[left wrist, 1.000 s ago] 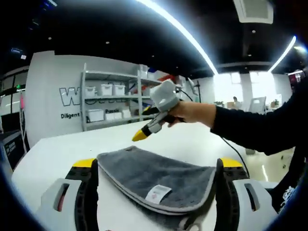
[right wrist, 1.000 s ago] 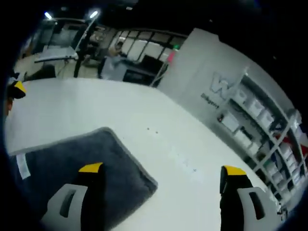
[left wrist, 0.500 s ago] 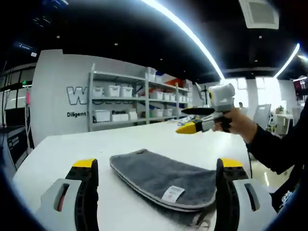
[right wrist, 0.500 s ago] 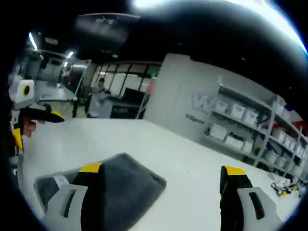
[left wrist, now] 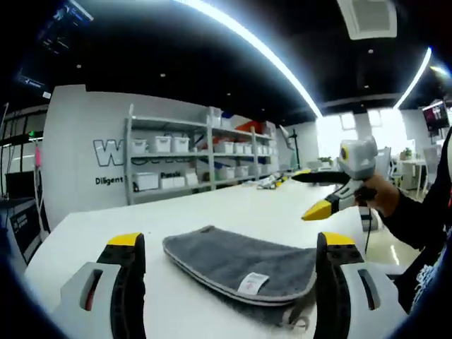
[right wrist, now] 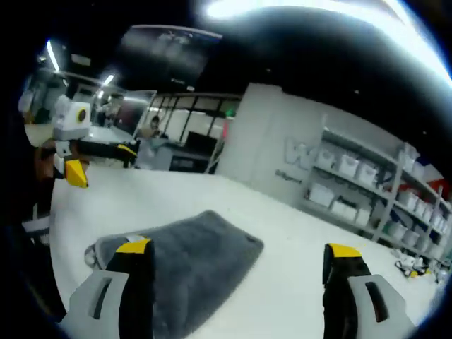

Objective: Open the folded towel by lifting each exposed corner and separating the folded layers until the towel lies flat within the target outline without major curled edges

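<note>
Towel (left wrist: 236, 263) lies folded on table (left wrist: 92, 229), both grippers apart.

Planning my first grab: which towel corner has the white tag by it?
The near corner of the grey folded towel in the left gripper view, toward the yellow-tipped right-hand finger: the white tag sits on its edge there.

My white table (left wrist: 212, 212), grey folded towel (left wrist: 240, 261) lying flat on it, small white label (left wrist: 248, 284) at the towel's near edge
</note>
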Demonstrator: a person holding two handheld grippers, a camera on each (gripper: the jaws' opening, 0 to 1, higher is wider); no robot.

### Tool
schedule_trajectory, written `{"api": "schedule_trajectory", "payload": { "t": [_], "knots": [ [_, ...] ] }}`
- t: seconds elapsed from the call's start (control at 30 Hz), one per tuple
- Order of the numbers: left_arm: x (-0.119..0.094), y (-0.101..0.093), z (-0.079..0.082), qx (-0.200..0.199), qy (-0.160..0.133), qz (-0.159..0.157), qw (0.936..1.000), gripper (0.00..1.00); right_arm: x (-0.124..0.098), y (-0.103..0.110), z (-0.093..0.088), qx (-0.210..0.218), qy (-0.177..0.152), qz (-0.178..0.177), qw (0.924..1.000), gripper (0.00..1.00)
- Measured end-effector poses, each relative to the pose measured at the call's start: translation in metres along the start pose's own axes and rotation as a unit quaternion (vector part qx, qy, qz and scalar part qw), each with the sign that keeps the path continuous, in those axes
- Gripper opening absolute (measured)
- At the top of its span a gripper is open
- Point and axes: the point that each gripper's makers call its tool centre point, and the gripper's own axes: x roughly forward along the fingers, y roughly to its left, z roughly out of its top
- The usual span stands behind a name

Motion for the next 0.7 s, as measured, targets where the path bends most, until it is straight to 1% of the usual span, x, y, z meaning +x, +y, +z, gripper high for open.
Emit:
{"api": "schedule_trajectory", "payload": {
  "t": [0.07,0.13,0.17,0.27,0.3,0.33,0.4,0.5,0.57,0.63,0.7],
  "knots": [
    [-0.001,0.001,0.000,0.002,0.002,0.002,1.0000,1.00,-0.009,-0.007,-0.001,0.015,-0.001,-0.016,0.9998,1.00],
    [-0.003,0.002,-0.001,0.004,0.002,0.003,1.0000,1.00,-0.016,-0.004,0.001,0.010,-0.009,-0.012,0.9998,1.00],
    [-0.004,0.003,-0.003,0.001,0.004,0.002,1.0000,1.00,-0.020,-0.006,0.001,0.018,-0.011,-0.015,0.9997,1.00],
    [-0.007,0.005,-0.010,-0.009,0.014,0.004,0.9998,1.00,-0.028,-0.003,-0.001,0.022,-0.014,-0.016,0.9995,1.00],
    [-0.007,0.006,-0.011,-0.012,0.017,0.005,0.9998,1.00,-0.030,-0.002,-0.002,0.028,-0.014,-0.013,0.9994,1.00],
    [-0.009,0.009,-0.014,-0.019,0.024,0.009,0.9995,1.00,-0.033,0.002,-0.004,0.047,-0.013,-0.005,0.9988,1.00],
    [-0.011,0.014,-0.015,-0.028,0.029,0.016,0.9991,1.00,-0.036,0.001,-0.004,0.048,-0.015,-0.006,0.9987,1.00],
    [-0.016,0.018,-0.010,-0.032,0.026,0.023,0.9989,1.00,-0.043,-0.005,-0.001,0.040,-0.018,-0.021,0.9988,1.00],
    [-0.018,0.018,-0.008,-0.031,0.025,0.027,0.9989,1.00,-0.046,-0.007,0.003,0.039,-0.024,-0.023,0.9987,1.00],
    [-0.019,0.019,-0.009,-0.029,0.027,0.029,0.9988,1.00,-0.047,-0.006,0.005,0.040,-0.030,-0.023,0.9985,1.00],
    [-0.020,0.019,-0.011,-0.030,0.031,0.031,0.9986,1.00,-0.046,-0.002,0.004,0.035,-0.027,-0.022,0.9988,1.00]
  ]
}}
